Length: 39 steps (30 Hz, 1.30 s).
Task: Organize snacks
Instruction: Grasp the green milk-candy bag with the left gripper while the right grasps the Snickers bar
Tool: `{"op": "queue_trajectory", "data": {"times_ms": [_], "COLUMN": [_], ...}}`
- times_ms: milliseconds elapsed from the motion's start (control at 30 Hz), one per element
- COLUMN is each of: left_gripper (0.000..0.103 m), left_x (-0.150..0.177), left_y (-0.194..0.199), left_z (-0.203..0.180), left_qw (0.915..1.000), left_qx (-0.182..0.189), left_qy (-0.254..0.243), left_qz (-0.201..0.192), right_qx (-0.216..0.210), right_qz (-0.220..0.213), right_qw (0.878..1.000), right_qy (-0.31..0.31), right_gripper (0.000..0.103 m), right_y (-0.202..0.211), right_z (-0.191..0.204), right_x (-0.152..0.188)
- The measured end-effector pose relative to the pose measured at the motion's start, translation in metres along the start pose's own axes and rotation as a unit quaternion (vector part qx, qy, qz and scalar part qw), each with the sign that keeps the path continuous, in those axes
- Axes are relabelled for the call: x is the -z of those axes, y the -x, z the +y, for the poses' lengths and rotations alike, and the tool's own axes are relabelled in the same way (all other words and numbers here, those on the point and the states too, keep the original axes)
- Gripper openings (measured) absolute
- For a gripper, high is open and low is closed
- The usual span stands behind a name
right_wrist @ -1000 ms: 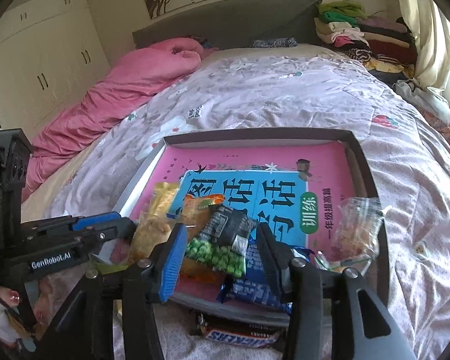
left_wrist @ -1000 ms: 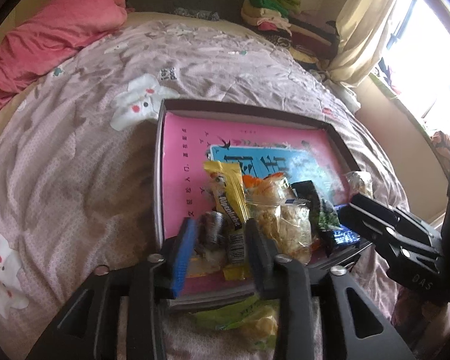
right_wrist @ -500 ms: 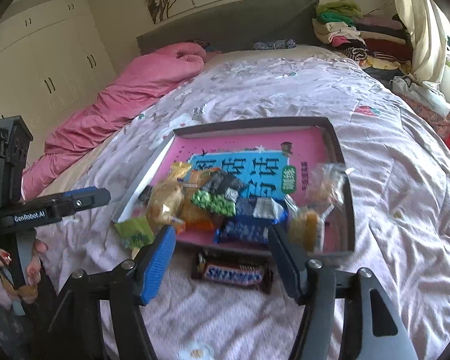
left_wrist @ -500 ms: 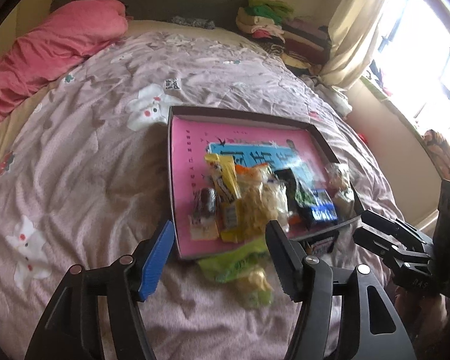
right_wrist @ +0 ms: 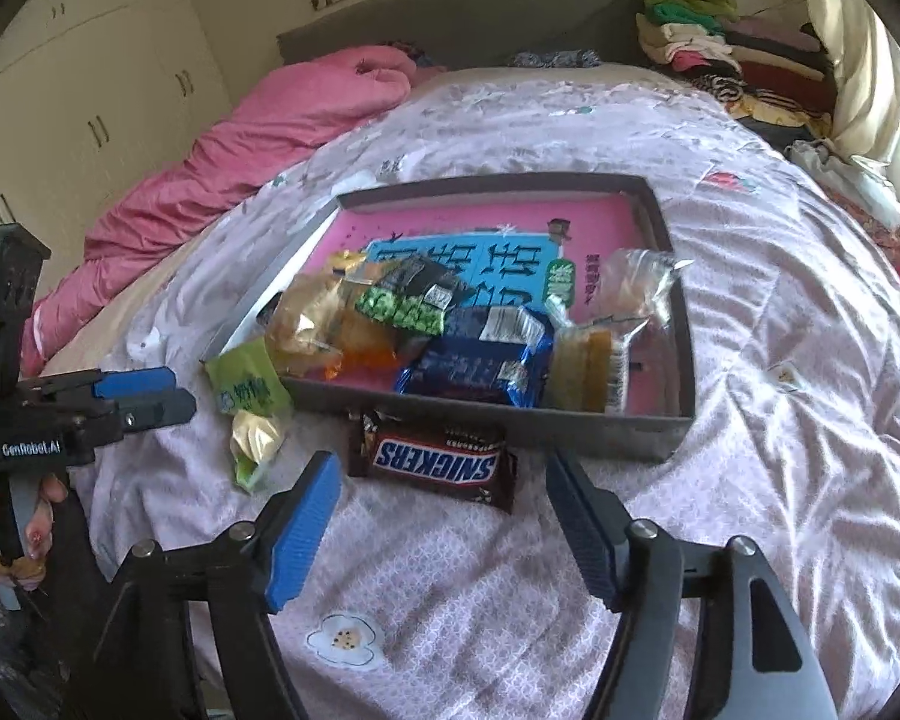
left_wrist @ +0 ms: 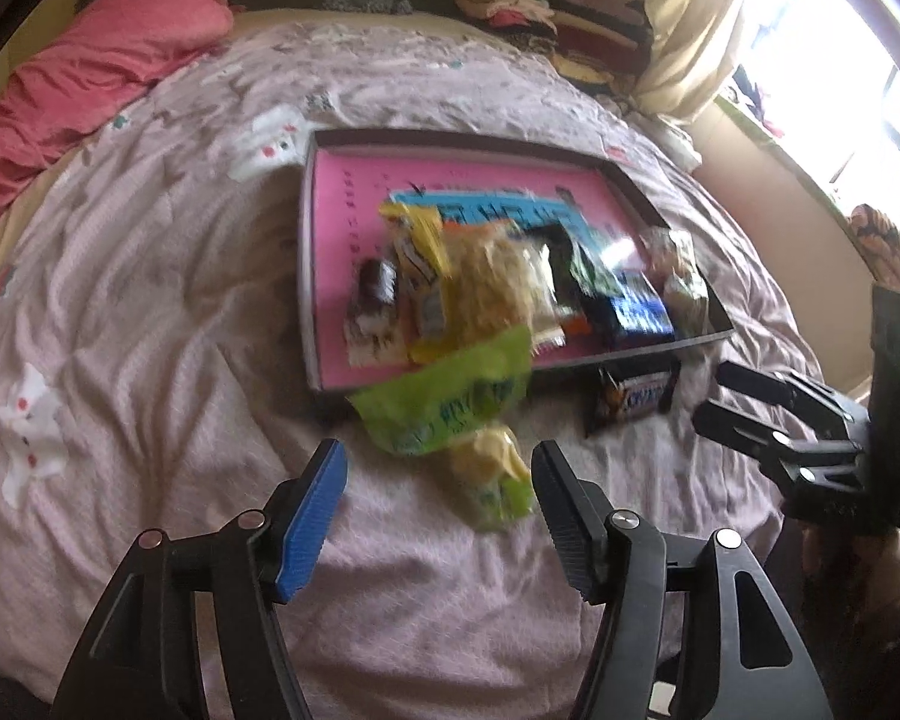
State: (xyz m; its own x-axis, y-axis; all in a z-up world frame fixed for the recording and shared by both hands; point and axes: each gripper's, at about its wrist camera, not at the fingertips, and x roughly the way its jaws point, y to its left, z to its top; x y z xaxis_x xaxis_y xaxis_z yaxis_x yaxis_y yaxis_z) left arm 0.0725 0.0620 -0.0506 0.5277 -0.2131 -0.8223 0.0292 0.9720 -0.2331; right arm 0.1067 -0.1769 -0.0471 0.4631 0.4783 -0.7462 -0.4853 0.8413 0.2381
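Observation:
A dark-rimmed tray (left_wrist: 313,276) (right_wrist: 600,429) with a pink and blue floor lies on the bed and holds a heap of snack packets (left_wrist: 486,288) (right_wrist: 480,354). A green packet (left_wrist: 450,402) (right_wrist: 249,384) leans on its near rim, with a small yellow-green packet (left_wrist: 492,480) (right_wrist: 255,444) just below it. A Snickers bar (left_wrist: 636,396) (right_wrist: 438,459) lies on the bedcover in front of the tray. My left gripper (left_wrist: 438,498) (right_wrist: 150,396) is open above the small packet, pads off it. My right gripper (right_wrist: 441,516) (left_wrist: 744,414) hovers short of the Snickers bar, jaws opening and holding nothing.
A pink quilt (left_wrist: 90,72) (right_wrist: 258,138) is bunched at the far left of the bed. Folded clothes (left_wrist: 528,6) (right_wrist: 708,30) are stacked at the head end beside a curtain (left_wrist: 690,30). A person's hand (right_wrist: 30,528) grips the left tool. White wardrobes (right_wrist: 90,90) stand behind.
Both grippers have drawn back from the tray and opened wider, leaving the packets they were around in it. The green packets and the Snickers bar now show on the bedcover.

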Motion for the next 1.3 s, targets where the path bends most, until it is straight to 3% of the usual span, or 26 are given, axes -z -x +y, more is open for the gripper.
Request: {"op": "queue_trajectory", "data": {"times_ms": [400, 500, 667, 933, 1100, 1300], "left_gripper": [0.066, 0.066, 0.066, 0.065, 0.052, 0.051], "left_x": [0.008, 0.008, 0.006, 0.004, 0.003, 0.002], "left_y": [-0.034, -0.038, -0.044, -0.048, -0.051, -0.054], "left_z": [-0.013, -0.015, -0.017, -0.017, -0.016, -0.016], "left_qw": [0.9991, 0.9991, 0.9991, 0.9991, 0.999, 0.9988], "left_qx": [0.015, 0.017, 0.014, 0.016, 0.012, 0.016], "left_qy": [0.012, 0.013, 0.016, 0.017, 0.016, 0.017], "left_qz": [0.038, 0.037, 0.036, 0.036, 0.04, 0.042], "right_qx": [0.001, -0.016, -0.02, -0.058, -0.079, -0.113], "right_qz": [0.05, 0.054, 0.049, 0.037, 0.043, 0.053], "right_qw": [0.999, 0.998, 0.998, 0.997, 0.994, 0.992], "right_qy": [0.014, 0.012, 0.017, 0.044, 0.062, 0.029], "right_gripper": [0.072, 0.08, 0.079, 0.043, 0.036, 0.042], "right_y": [-0.049, -0.056, -0.058, -0.051, -0.048, -0.061], "right_z": [-0.009, -0.01, -0.006, 0.011, 0.019, 0.011], "right_x": [0.0, 0.0, 0.001, 0.001, 0.003, -0.001]}}
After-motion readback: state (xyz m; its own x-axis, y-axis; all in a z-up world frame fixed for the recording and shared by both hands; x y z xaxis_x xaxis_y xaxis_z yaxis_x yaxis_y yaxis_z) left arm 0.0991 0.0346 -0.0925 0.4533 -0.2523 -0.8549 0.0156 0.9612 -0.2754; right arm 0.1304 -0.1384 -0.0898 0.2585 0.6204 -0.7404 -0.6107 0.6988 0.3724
